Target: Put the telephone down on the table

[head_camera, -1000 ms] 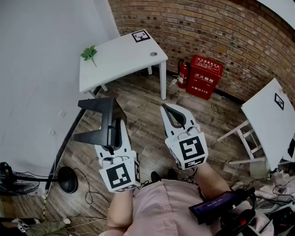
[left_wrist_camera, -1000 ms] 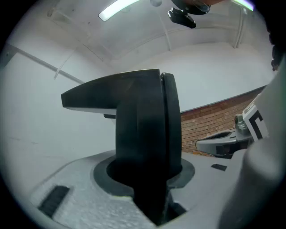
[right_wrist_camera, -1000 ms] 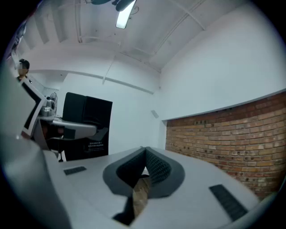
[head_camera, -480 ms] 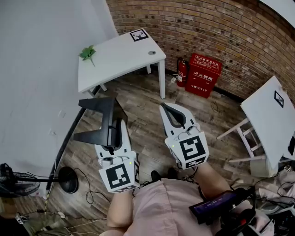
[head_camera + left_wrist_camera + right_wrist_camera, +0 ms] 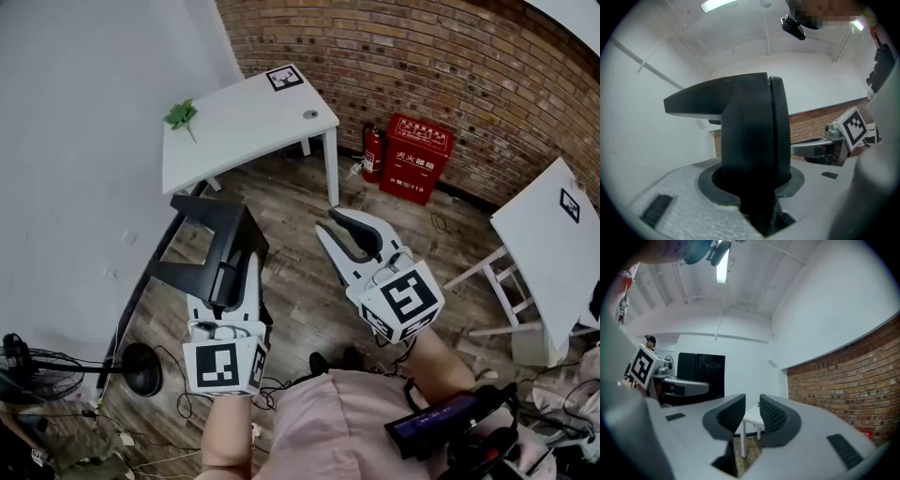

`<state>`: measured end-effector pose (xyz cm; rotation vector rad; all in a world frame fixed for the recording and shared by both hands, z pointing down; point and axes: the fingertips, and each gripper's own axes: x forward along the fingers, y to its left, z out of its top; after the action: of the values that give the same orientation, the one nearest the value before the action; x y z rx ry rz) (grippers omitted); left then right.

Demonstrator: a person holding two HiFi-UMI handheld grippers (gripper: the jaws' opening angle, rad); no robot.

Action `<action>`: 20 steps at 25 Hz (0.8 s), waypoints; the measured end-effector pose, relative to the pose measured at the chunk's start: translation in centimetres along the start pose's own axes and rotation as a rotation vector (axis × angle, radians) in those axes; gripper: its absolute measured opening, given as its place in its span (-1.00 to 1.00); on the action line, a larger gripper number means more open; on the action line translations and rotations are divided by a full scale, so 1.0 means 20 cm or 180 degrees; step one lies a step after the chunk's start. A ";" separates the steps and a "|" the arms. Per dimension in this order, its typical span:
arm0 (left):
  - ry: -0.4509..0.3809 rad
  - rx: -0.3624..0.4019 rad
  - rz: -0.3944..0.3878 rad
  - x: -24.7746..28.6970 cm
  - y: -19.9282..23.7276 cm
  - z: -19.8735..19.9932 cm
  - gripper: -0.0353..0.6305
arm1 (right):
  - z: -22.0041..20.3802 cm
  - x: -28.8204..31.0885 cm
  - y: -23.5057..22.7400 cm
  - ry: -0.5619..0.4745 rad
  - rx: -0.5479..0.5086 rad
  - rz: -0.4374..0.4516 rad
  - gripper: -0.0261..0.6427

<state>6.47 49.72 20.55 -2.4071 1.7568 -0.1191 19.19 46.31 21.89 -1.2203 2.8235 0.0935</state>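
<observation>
Just 1 telephone (image 5: 217,230) — in L gripper (image 5: 236,274); 2 white tables (image 5: 244,122) (image 5: 553,234).

A white table (image 5: 246,127) bears a green sprig (image 5: 181,114).

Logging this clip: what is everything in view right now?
telephone: one, black, clamped in the left tool, not on a table
tables: two, white; one by the brick wall, one at right
plant sprig: one, green, on the table by the wall
fire extinguisher: one, red, at the wall
box: one, red, beside the extinguisher
round base: one, black, on the floor, lower left
left tool: white, shut on the telephone
right tool: white, jaws just opening, nothing between
</observation>
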 end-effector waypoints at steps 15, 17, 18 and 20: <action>-0.0057 -0.0064 -0.1709 0.06 -0.22 0.21 -0.41 | 0.38 0.04 0.16 -0.0247 0.0300 0.2106 0.03; -0.0048 -0.0062 -0.1933 0.06 -0.26 0.20 -0.41 | 0.40 0.05 0.20 -0.0254 0.0485 0.2373 0.03; -0.0047 -0.0077 -0.2027 0.05 -0.28 0.19 -0.41 | 0.41 0.06 0.22 -0.0244 0.0569 0.2490 0.03; -0.0047 -0.0129 -0.2153 0.07 -0.29 0.18 -0.41 | 0.40 0.08 0.25 -0.0206 0.0651 0.2662 0.03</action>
<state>12.95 50.36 18.06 -2.9098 0.8743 -0.1414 14.79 49.27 14.02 0.0470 2.9692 -0.1128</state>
